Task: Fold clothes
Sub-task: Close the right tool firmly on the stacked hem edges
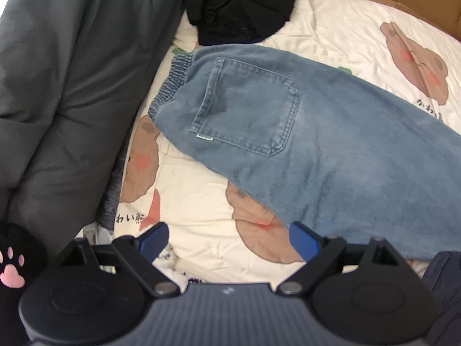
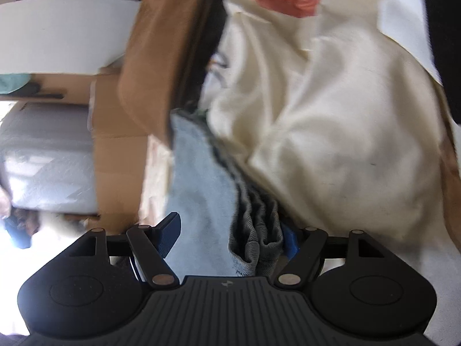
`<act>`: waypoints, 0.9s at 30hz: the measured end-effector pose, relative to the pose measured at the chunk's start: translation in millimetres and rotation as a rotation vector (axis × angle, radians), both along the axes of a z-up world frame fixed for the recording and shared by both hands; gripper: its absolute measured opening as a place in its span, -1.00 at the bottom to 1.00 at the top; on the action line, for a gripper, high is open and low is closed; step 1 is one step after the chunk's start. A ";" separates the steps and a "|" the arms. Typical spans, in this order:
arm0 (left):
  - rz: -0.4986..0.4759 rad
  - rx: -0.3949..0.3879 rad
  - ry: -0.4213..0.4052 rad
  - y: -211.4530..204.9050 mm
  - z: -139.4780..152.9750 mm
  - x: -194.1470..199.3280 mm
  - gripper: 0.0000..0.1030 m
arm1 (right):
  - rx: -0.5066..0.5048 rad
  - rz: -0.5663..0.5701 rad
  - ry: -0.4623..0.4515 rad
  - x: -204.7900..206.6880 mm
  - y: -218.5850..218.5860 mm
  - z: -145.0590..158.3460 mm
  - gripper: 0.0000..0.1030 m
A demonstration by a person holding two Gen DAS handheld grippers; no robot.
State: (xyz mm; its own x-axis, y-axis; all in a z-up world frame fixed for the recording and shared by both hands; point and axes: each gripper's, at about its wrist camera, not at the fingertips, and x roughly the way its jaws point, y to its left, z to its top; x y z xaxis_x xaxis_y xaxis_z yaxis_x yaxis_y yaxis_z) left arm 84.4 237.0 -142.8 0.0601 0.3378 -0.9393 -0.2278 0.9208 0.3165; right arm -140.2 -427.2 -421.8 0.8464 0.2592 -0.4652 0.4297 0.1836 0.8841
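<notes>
Blue jeans [image 1: 288, 132] lie flat on the cream bear-print sheet [image 1: 196, 201], back pocket up and elastic waistband at the upper left. My left gripper [image 1: 229, 233] hovers open over the sheet just below the jeans' lower edge, nothing between its fingers. In the blurred right wrist view, the jeans leg [image 2: 201, 173] ends in a grey ribbed cuff [image 2: 253, 230]. That cuff sits between the wide-apart fingers of my right gripper [image 2: 230, 227], bunched against the right finger. The left finger stands clear of the cloth.
A grey padded duvet [image 1: 72, 86] fills the left side. A black garment [image 1: 239, 5] is heaped beyond the waistband. Cardboard boxes [image 2: 121, 155] stand beside the bed, and rumpled cream sheet [image 2: 317, 115] rises to the right. A dark cloth [image 1: 443, 288] lies at the bottom right.
</notes>
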 end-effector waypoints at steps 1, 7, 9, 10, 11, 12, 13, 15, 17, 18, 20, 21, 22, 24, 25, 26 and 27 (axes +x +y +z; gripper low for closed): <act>-0.004 0.001 0.000 -0.4 0.2 0.0 0.80 | 0.005 0.017 -0.020 -0.4 -0.8 2.7 0.42; -0.003 0.010 0.004 0.8 0.9 -1.4 0.80 | 0.029 0.087 0.011 8.2 -11.2 -2.1 0.43; -0.003 0.013 0.006 1.2 1.2 -1.9 0.79 | 0.039 0.098 0.036 12.3 -14.3 -8.8 0.42; -0.003 0.015 0.006 1.4 1.3 -2.1 0.79 | 0.039 0.105 0.039 13.7 -15.3 -11.5 0.42; -0.003 0.017 0.007 1.6 1.4 -2.4 0.79 | 0.040 0.111 0.043 15.1 -16.3 -14.1 0.43; -0.002 0.018 0.008 1.9 1.6 -2.8 0.79 | 0.041 0.117 0.046 16.7 -17.2 -16.7 0.43; -0.001 0.019 0.010 2.4 1.8 -3.4 0.79 | 0.044 0.124 0.047 20.9 -18.4 -17.5 0.43; 0.004 0.021 0.014 4.3 2.5 -4.0 0.80 | 0.047 0.145 0.048 27.6 -20.8 -17.1 0.43; 0.010 0.021 0.011 6.2 3.8 -4.4 0.80 | 0.048 0.174 0.047 32.5 -23.1 -14.9 0.46; 0.012 0.021 0.009 7.0 4.2 -4.8 0.80 | 0.050 0.196 0.031 35.7 -23.3 -10.4 0.47; 0.012 0.020 0.008 8.6 4.3 -6.1 0.79 | 0.058 0.237 -0.011 41.5 -23.5 0.5 0.47; 0.012 0.019 0.009 9.4 4.0 -6.9 0.79 | 0.065 0.255 -0.036 42.9 -23.3 6.4 0.47; 0.014 0.019 0.012 10.4 3.0 -7.8 0.80 | 0.066 0.267 -0.051 45.8 -22.2 11.1 0.47; 0.020 0.019 0.019 11.6 -0.3 -9.0 0.80 | 0.069 0.292 -0.081 51.5 -20.0 20.4 0.47; 0.023 0.019 0.022 12.2 -1.9 -9.5 0.80 | 0.070 0.305 -0.095 54.3 -18.9 24.9 0.48; 0.027 0.019 0.026 12.7 -3.6 -10.0 0.80 | 0.066 0.308 -0.091 58.0 -17.9 25.5 0.49; 0.030 0.019 0.029 13.2 -5.3 -10.5 0.80 | 0.063 0.306 -0.079 62.6 -17.3 24.0 0.50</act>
